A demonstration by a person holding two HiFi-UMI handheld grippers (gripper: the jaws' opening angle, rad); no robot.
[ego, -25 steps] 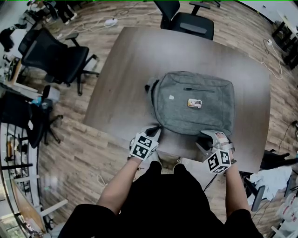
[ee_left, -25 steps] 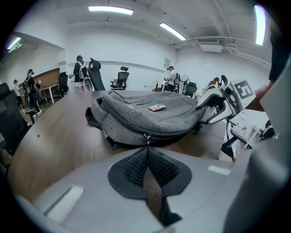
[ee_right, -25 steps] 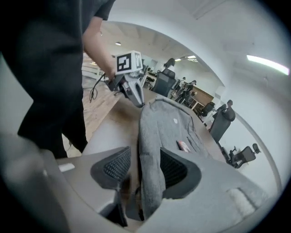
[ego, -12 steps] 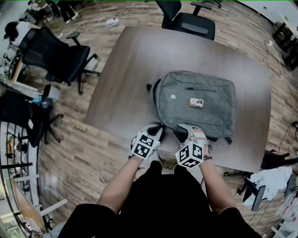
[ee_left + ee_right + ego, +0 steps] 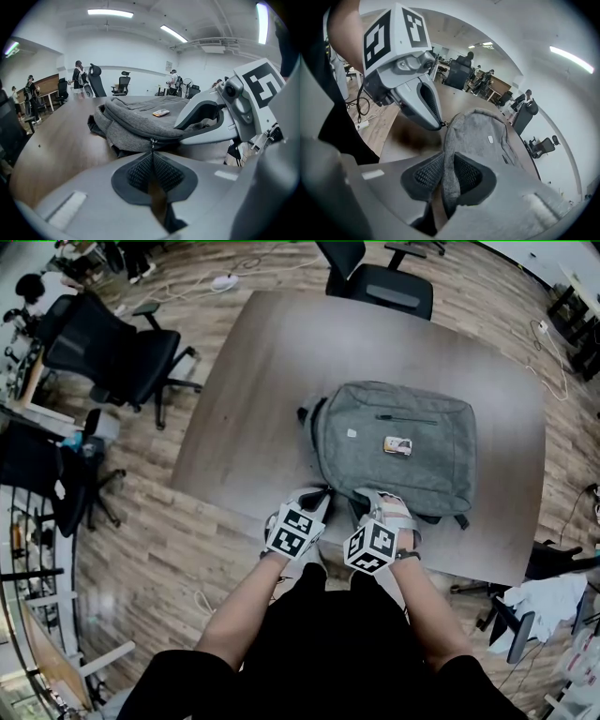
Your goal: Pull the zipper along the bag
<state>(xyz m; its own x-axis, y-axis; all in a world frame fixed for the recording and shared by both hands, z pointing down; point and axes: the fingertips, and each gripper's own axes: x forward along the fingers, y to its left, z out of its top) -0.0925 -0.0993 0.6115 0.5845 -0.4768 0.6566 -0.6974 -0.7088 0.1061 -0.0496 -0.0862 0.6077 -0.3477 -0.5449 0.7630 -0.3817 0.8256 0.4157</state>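
Observation:
A grey backpack (image 5: pixel 394 442) lies flat on the brown table (image 5: pixel 272 362). My left gripper (image 5: pixel 322 495) sits at the bag's near left corner. In the left gripper view it (image 5: pixel 151 152) is shut on the small zipper pull (image 5: pixel 151 140), which pokes out between the pad tips. My right gripper (image 5: pixel 366 501) is close beside it on the bag's near edge. Its jaws have just been closing, and in the right gripper view a fold of the grey bag fabric (image 5: pixel 449 173) is pinched between the pads (image 5: pixel 468 174). The left gripper's fingers (image 5: pixel 423 101) touch the bag's corner just ahead.
A small orange-and-white tag (image 5: pixel 394 446) lies on top of the bag. Black office chairs stand to the left (image 5: pixel 112 352) and beyond the table (image 5: pixel 380 282). The table's near edge (image 5: pixel 441 563) runs just under both hands. People stand far off in the room.
The right gripper slid left along the bag's near edge until it was next to the left gripper, and its jaws closed onto the bag fabric. The left gripper kept still.

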